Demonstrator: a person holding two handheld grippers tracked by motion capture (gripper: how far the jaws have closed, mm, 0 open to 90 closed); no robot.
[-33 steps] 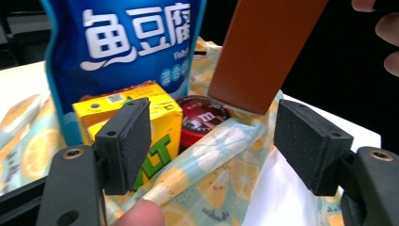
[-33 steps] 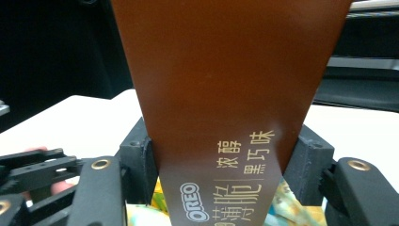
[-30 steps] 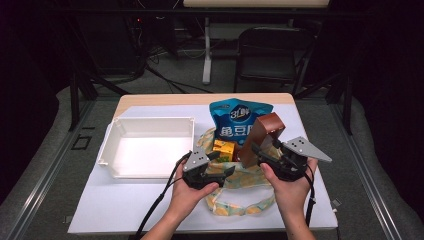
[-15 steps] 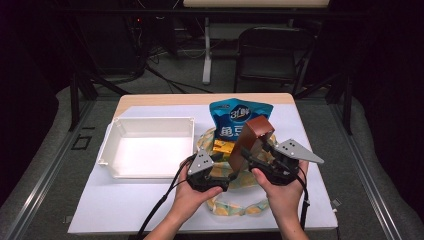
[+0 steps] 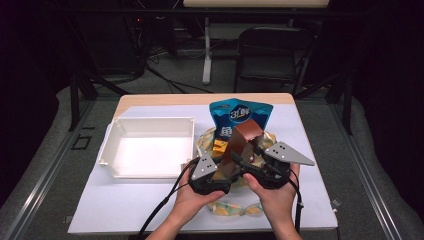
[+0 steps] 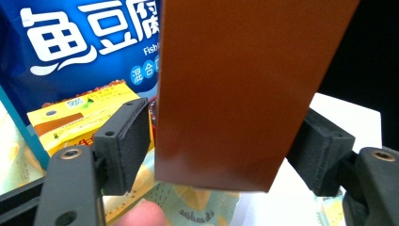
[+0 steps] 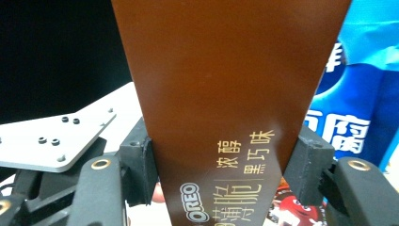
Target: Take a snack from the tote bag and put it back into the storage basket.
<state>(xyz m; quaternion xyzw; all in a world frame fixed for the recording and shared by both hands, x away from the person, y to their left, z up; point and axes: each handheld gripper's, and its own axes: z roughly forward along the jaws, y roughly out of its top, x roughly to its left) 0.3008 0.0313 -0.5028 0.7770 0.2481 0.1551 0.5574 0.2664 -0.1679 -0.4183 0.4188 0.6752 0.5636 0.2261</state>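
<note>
We count one white-covered table (image 5: pixel 125 220) and, on its left half, one white rectangular plastic tray (image 5: pixel 150 120), which is bare inside. By our judgement nothing is packed yet and every snack is left to move. Right of the tray is the pile: one blue foil snack pouch (image 5: pixel 240 112) standing at the back and one pale patterned plastic packet (image 5: pixel 235 209) nearest us.

One tall brown cardboard biscuit box (image 5: pixel 245 135) is lifted above the pile and tilted. The right gripper (image 7: pixel 226 165) clamps it, with both pads on its edges. The left gripper (image 6: pixel 221 141) has just been closing its jaws around the box, though one pad sits a sliver off its edge.

Smallest are one yellow carton (image 6: pixel 80 113) and one red sweet packet (image 7: pixel 287 207).
</note>
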